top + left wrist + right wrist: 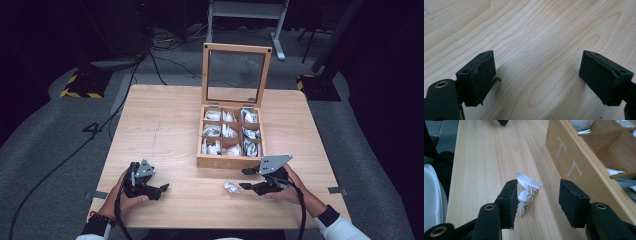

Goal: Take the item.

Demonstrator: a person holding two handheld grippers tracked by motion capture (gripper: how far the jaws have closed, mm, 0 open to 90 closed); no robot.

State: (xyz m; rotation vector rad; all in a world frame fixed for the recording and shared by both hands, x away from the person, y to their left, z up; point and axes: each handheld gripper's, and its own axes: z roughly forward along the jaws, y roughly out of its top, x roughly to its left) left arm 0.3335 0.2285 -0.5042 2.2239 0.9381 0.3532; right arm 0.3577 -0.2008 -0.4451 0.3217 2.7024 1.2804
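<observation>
A small white sachet (231,187) with brown print lies on the wooden table (165,125), just in front of the wooden box (227,161). My right gripper (245,178) is beside it, pointing left, jaws open. In the right gripper view the sachet (526,190) rests on the table by the left jaw's tip, and the pads of my right gripper (537,195) do not press on it. My left gripper (162,190) sits low over the front left of the table. Its jaws stand open over bare wood in the left gripper view (536,75).
The box has several compartments filled with white sachets, and its glass-paned lid (236,75) stands upright at the back. Its front wall (569,157) rises close on the right of my right gripper. Cables and stand feet lie on the grey floor beyond the table.
</observation>
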